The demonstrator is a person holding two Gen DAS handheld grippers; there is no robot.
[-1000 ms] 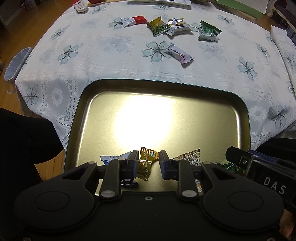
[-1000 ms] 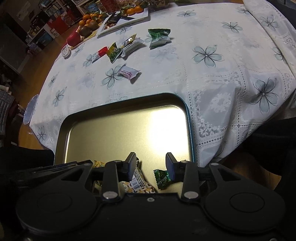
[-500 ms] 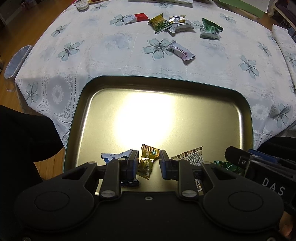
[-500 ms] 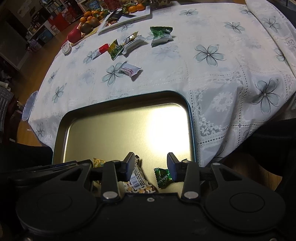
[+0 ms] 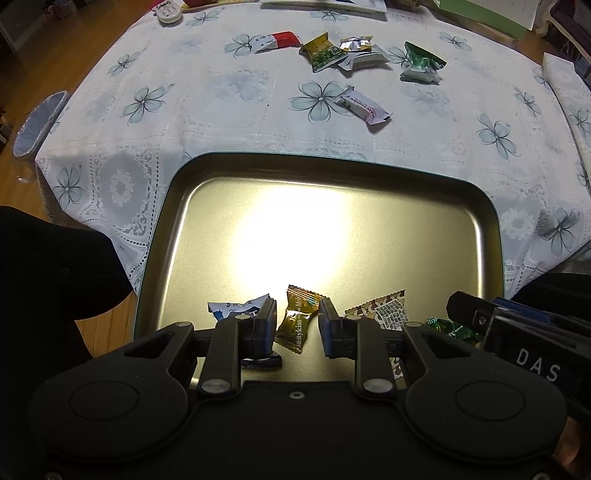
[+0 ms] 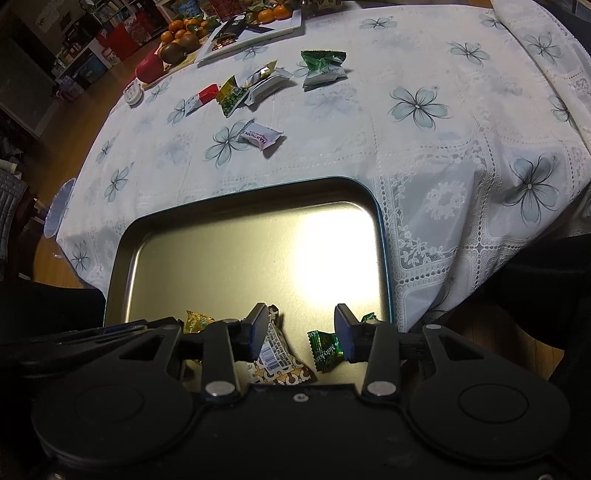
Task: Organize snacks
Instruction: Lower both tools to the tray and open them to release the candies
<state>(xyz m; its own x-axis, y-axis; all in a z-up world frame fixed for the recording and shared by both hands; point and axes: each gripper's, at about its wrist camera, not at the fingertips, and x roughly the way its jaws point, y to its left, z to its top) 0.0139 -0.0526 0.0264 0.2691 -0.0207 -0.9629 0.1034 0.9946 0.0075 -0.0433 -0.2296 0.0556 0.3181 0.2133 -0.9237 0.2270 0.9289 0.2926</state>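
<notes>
- Done: four snacks lie at the near edge of the tray (image 5: 493,236): blue (image 5: 236,308), gold (image 5: 299,321), brown (image 5: 386,312), green (image 6: 327,349);
- Left: six snacks (image 5: 364,107) on the far bench (image 5: 207,99);
- Left tool (image 5: 297,323) and right tool (image 6: 301,332) both released, grasping nothing, above the tray.

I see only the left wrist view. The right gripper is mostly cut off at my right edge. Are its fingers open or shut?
Observer: Open. The right gripper shows a wide gap between its fingers, and it holds nothing.
Operator: What lies near that gap?
Observer: The green candy lies in the tray, close to the right-hand finger, and the brown patterned packet lies by the other finger.
Operator: Is there anything beyond the loose snacks on the table?
Observer: Yes, oranges sit at the far edge of the table.
</notes>
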